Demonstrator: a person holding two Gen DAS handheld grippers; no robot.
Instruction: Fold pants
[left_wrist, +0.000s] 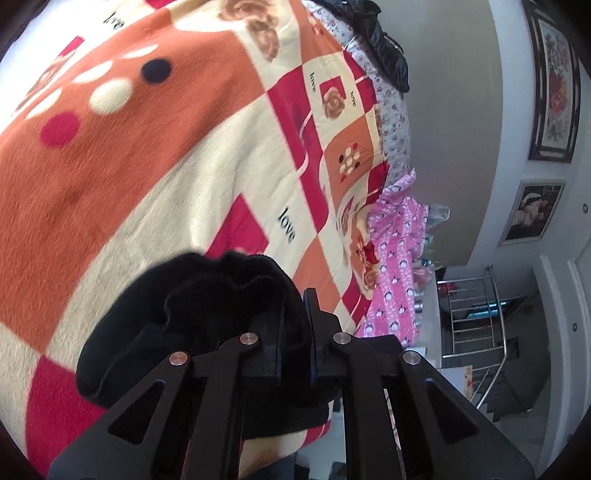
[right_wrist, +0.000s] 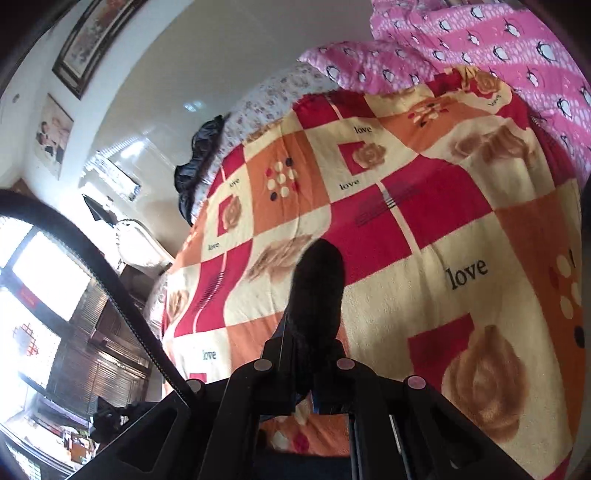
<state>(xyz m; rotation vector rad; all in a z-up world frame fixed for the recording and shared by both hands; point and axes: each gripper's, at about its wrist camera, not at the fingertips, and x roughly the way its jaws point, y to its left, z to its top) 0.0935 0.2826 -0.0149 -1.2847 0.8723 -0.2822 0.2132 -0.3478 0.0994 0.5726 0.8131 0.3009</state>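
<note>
Black fleecy pants (left_wrist: 207, 306) bunched at 6 o'clock above the checked rose-print blanket (left_wrist: 147, 155). Left gripper (left_wrist: 295, 332) and right gripper (right_wrist: 314, 350) each clenched on cloth. Bites probably shallow: fleece may slip and bunch unevenly.

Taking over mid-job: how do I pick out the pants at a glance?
Find the bed under the checked "love" blanket, orange, red and cream. The pants are the plain black fleecy bunch above it, pinched in the left gripper and the right gripper. The shiny black garment lies at the blanket's far edge, ungripped.
</note>
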